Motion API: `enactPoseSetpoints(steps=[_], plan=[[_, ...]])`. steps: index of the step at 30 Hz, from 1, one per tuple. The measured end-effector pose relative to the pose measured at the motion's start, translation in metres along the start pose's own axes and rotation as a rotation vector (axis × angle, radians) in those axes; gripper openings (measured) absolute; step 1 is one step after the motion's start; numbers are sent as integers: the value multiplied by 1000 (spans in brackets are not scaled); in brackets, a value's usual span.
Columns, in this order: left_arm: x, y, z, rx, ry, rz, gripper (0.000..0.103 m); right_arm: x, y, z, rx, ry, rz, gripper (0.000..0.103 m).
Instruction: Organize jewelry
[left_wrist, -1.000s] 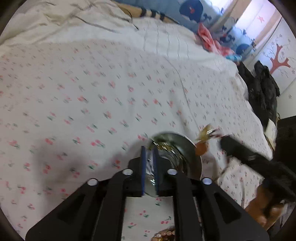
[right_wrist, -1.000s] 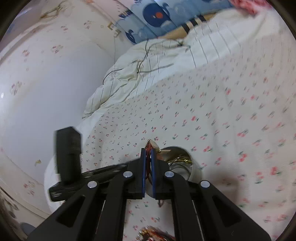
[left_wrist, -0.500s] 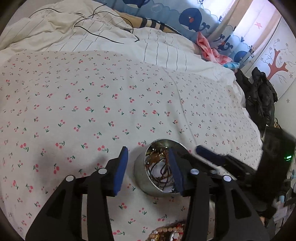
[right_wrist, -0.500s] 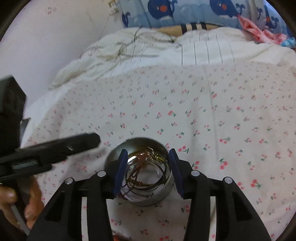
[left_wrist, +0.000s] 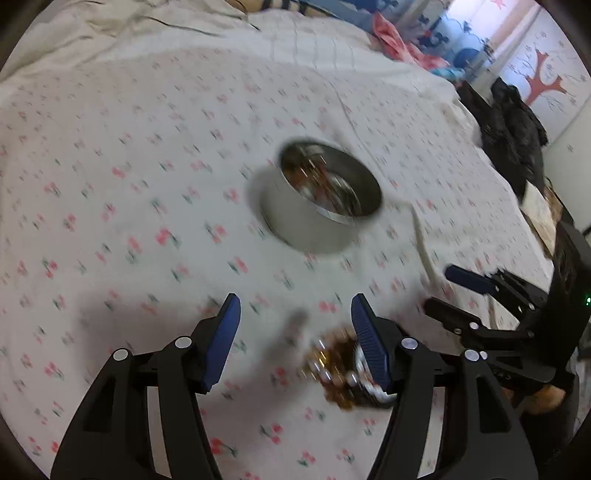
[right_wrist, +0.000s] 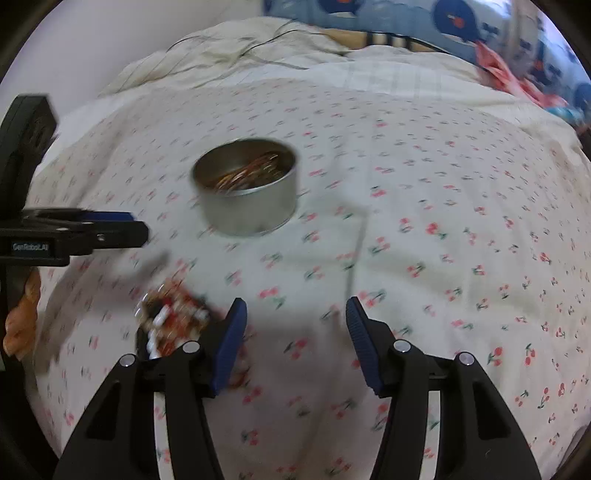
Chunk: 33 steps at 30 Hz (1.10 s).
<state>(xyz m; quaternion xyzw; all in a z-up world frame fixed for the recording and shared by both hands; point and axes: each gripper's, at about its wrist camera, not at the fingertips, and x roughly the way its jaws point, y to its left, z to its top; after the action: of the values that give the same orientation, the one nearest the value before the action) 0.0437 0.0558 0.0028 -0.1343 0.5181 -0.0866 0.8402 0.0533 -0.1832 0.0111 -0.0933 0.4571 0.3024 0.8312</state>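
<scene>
Item 1, nearest: left gripper (left_wrist: 295, 321) and right gripper (right_wrist: 293, 319), jaws spread wide, both empty. Item 2: beaded jewelry pile (left_wrist: 343, 369) on the cherry-print bedsheet (left_wrist: 129, 166), by the left gripper's right finger at 4 o'clock. Item 3, farther at 12 o'clock: metal tin (left_wrist: 321, 199) holding bangles; judged best practice is centring the jaws over the beads, closing low and gently.

Both fisheye views look down and forward along their own spread fingers onto the cherry-print bedsheet (left_wrist: 147, 155). The 2 views share the metal tin (left_wrist: 325, 199) at upper center and the bead pile (right_wrist: 170, 317), lower right versus lower left.
</scene>
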Motion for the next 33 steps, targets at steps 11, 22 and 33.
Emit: enactPoseSetpoints(steps=[11, 22, 33], plan=[[13, 3, -12, 1, 88, -5, 60, 10, 17, -9, -78, 26, 57, 38], [27, -12, -15, 60, 96, 8, 64, 16, 33, -11, -135, 44, 70, 35], [26, -6, -10, 48, 83, 54, 74, 15, 32, -8, -137, 17, -3, 41]])
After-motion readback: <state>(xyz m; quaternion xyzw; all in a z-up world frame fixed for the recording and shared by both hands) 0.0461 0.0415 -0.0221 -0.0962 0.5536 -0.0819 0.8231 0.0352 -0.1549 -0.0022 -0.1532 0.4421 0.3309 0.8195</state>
